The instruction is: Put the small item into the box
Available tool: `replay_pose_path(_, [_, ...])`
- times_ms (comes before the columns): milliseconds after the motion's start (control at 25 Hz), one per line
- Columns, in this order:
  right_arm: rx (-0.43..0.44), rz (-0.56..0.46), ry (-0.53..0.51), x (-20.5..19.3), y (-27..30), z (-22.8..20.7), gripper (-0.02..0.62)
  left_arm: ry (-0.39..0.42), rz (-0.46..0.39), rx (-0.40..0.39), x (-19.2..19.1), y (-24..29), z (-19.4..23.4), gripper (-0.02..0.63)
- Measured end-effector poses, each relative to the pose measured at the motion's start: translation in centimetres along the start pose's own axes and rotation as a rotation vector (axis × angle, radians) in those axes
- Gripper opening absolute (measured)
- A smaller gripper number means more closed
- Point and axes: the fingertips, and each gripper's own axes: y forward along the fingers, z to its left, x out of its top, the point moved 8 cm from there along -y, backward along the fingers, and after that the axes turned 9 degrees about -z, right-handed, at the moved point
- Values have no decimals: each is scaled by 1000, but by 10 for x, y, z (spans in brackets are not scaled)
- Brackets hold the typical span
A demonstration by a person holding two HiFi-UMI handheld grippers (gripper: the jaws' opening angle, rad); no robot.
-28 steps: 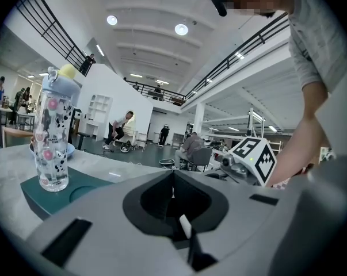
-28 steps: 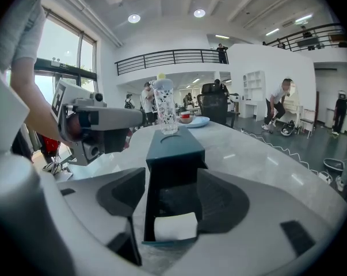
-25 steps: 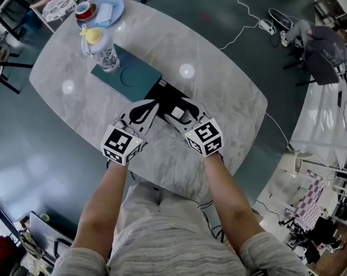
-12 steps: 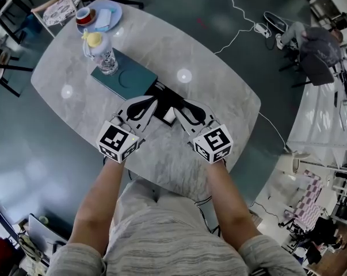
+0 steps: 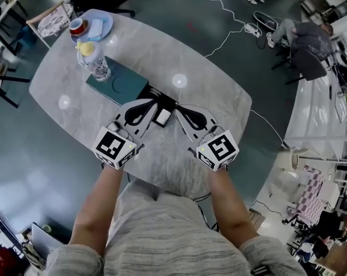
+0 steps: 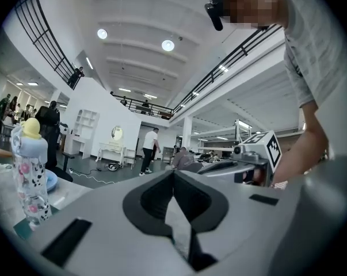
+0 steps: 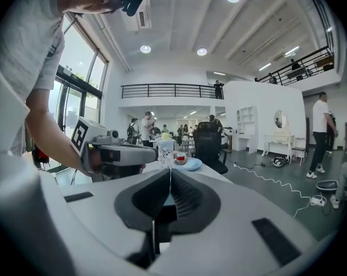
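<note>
A small white item (image 5: 162, 117) lies in a low black box (image 5: 154, 94) on the marble table (image 5: 202, 91), between my two grippers. My left gripper (image 5: 152, 103) rests at the box's left side, shut with nothing in it; its tips meet in the left gripper view (image 6: 173, 175). My right gripper (image 5: 176, 108) sits just right of the item, apart from it. Its jaws are closing and meet along their tips (image 7: 170, 174) with nothing between them.
A teal flat case (image 5: 117, 82) adjoins the black box on its far left, with a clear bottle with a yellow cap (image 5: 94, 61) standing on it. Beyond is a blue plate (image 5: 98, 29) with a red cup (image 5: 78, 26). The table's near edge runs just behind both grippers.
The right gripper stood wide around the white item, then drew back to the right and its jaws came together. The item stayed in the black box. The left gripper barely moved.
</note>
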Motion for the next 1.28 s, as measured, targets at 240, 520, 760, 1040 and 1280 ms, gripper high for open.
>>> replay_pose_path(240, [-29,-56,-48,28,-18,2,20,29,-33,-27,21,6,-19,21])
replay_pose_path(520, [-79,-71,-61,33,-34,6,18,37,-53,-15,31,4,-33,20])
replay_pose_path(760, [-114,-80,-39,32,-44,6,18,34,-34,4,27,-3,-38,20])
replay_pose_path(1040, [-123,-70,-46,31,-50,6,18,34,-22,20,25,-7,-41,20])
replay_pose_path(1280, [-121,-71,-49,32,-52,7,18,41,-16,26,26,-10,-41,20])
